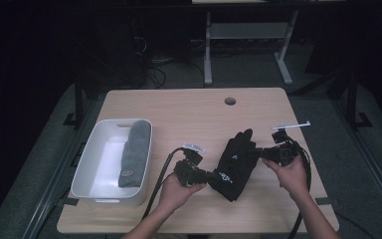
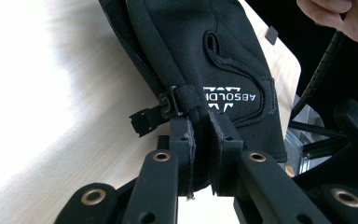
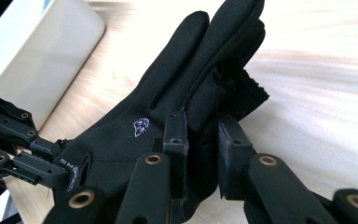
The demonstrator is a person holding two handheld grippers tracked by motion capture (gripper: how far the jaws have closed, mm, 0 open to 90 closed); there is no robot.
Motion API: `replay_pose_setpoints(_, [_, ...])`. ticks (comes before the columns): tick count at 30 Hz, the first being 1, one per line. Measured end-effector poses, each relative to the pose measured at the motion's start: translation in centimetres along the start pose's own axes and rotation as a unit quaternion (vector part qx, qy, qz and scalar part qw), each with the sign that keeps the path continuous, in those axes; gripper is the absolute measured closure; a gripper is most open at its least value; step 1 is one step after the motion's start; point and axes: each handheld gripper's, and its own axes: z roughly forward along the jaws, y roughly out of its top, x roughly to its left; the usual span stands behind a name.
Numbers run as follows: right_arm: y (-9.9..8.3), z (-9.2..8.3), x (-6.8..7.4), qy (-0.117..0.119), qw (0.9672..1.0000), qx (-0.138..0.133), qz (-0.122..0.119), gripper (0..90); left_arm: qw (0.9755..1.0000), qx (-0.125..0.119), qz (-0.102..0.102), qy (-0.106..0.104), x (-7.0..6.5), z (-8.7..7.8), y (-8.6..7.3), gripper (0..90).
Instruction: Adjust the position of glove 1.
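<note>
High view: the black glove point(image 1: 235, 162) hangs slack over the table point(image 1: 189, 107) between the left gripper point(image 1: 210, 176), clamped on its cuff, and the right gripper point(image 1: 255, 153), clamped at its thumb side; a grey glove point(image 1: 134, 153) lies in the white bin point(image 1: 88, 164).

Left gripper view: jaws pinch the cuff edge beside the strap buckle point(image 2: 168, 102), probably the firmest hold.

Right gripper view: jaws grip soft, light fabric that likely folds and slips.

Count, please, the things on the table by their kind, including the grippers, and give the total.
Black glove, held between both grippers: 1
Grey glove, lying in the bin: 1
White bin: 1
Grippers, left gripper shut on the cuff, right gripper shut on the finger side: 2
Total: 5
</note>
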Motion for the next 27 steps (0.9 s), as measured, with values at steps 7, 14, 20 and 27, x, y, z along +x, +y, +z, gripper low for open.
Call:
replay_pose_setpoints(7, [1.3, -0.2, 1.1, 0.015, 0.9999, -0.008, -0.001, 76.1, 0.9999, -0.012, 0.001, 0.005, 0.0, -1.5, 0.2, 81.6])
replay_pose_setpoints(14, [2.6, 0.0, 2.2, 0.026, 0.9996, -0.012, -0.010, 76.2, 0.9996, -0.023, 0.007, 0.013, 0.0, -3.0, 0.4, 81.6])
replay_pose_setpoints(20, [3.5, 0.4, 3.1, 0.039, 0.9990, -0.016, -0.013, 76.3, 0.9993, -0.032, 0.004, 0.016, 0.1, -4.4, 0.4, 81.6])
replay_pose_setpoints(27, [4.8, 0.7, 4.3, 0.049, 0.9983, -0.020, -0.023, 76.4, 0.9987, -0.044, 0.006, 0.026, 0.4, -6.1, 0.5, 81.5])
